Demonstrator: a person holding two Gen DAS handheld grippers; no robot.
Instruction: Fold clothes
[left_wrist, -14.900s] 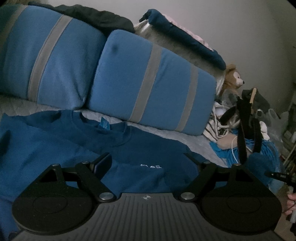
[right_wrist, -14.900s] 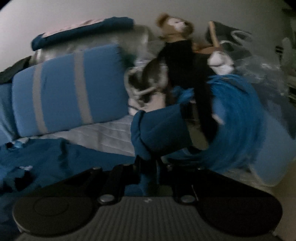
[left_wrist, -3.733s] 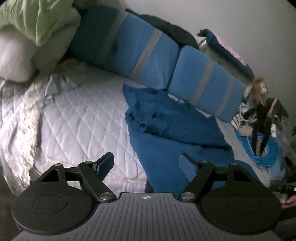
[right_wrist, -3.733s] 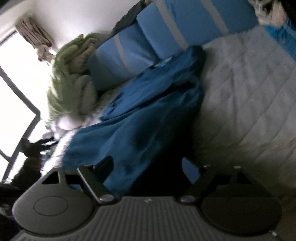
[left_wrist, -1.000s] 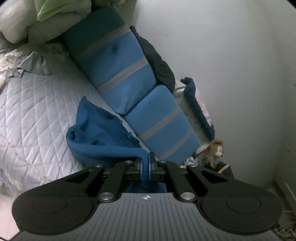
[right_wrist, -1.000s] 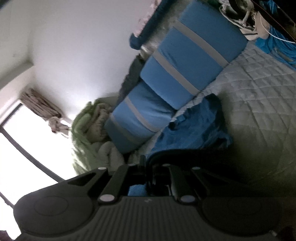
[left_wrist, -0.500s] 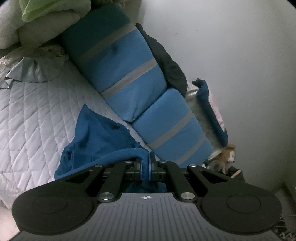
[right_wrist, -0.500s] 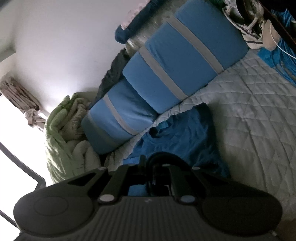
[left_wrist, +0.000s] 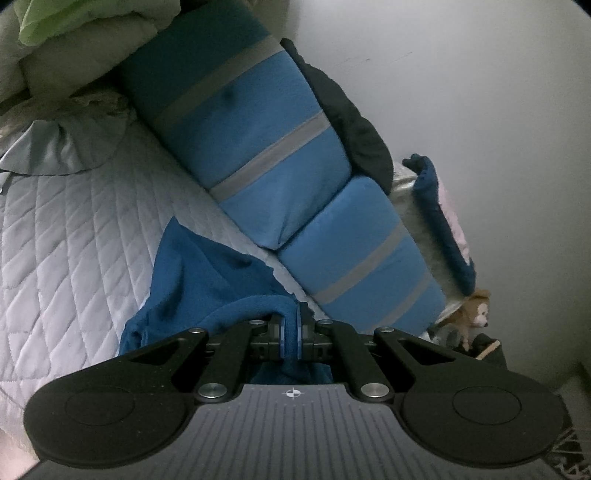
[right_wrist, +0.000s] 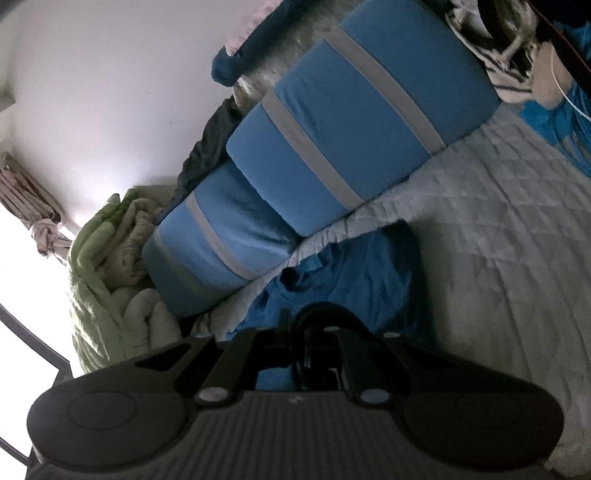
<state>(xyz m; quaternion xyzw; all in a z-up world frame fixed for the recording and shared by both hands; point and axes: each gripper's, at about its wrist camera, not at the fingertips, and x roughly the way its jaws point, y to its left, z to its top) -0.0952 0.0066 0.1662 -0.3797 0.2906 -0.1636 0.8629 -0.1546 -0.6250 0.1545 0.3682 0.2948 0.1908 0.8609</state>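
A dark blue sweatshirt (left_wrist: 207, 280) lies bunched on the white quilted bed (left_wrist: 66, 236), close to the blue pillows. My left gripper (left_wrist: 291, 332) is shut on a fold of its fabric, which runs from the jaws down to the heap. In the right wrist view the sweatshirt (right_wrist: 365, 273) shows its collar and label. My right gripper (right_wrist: 301, 347) is shut on a dark edge of the same sweatshirt, lifted above the bed.
Two blue pillows with grey stripes (left_wrist: 258, 155) lean against the wall behind the sweatshirt. A green and white duvet (right_wrist: 110, 266) is piled at the bed's head. A teddy bear (left_wrist: 474, 306) and loose clutter (right_wrist: 517, 55) sit at the far end.
Both grippers, shut on the sweatshirt, have moved closer to the pillows and lower. The sweatshirt now looks larger in both views and bunches more on the bed.
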